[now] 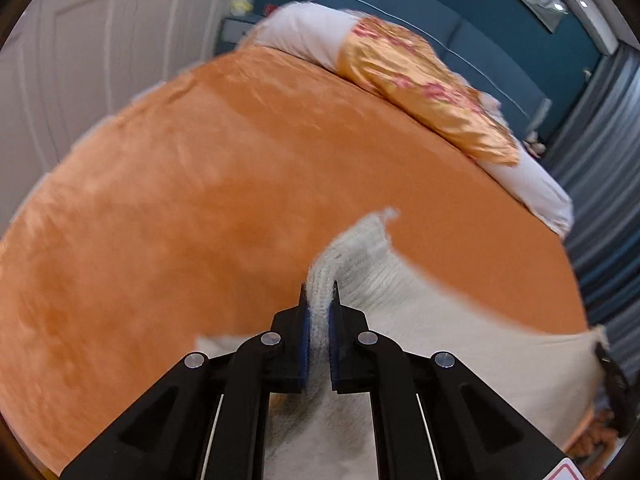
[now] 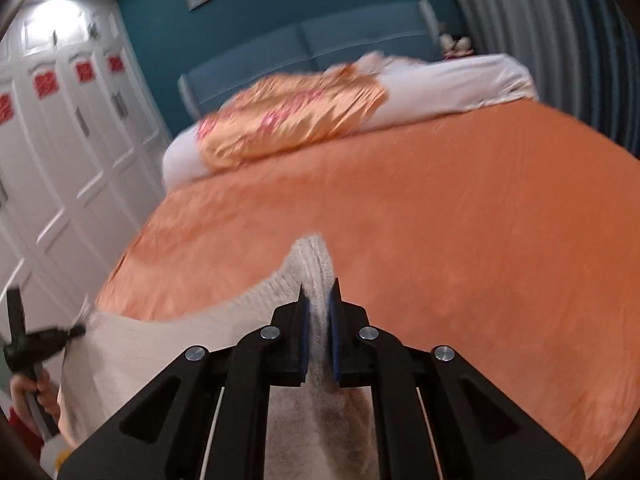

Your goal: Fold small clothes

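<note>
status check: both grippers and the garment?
Left gripper shut on cream knit garment. Right gripper shut on its other end. Orange bedspread below, nothing obstructing.

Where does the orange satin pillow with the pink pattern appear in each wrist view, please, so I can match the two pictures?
Left wrist view: the orange satin pillow lies upper right of centre, at the far end of the orange bedspread, slanting down to the right.
Right wrist view: the orange satin pillow lies upper left of centre, slanting down to the left.
Shared landmark: the blue headboard just behind it.
</note>
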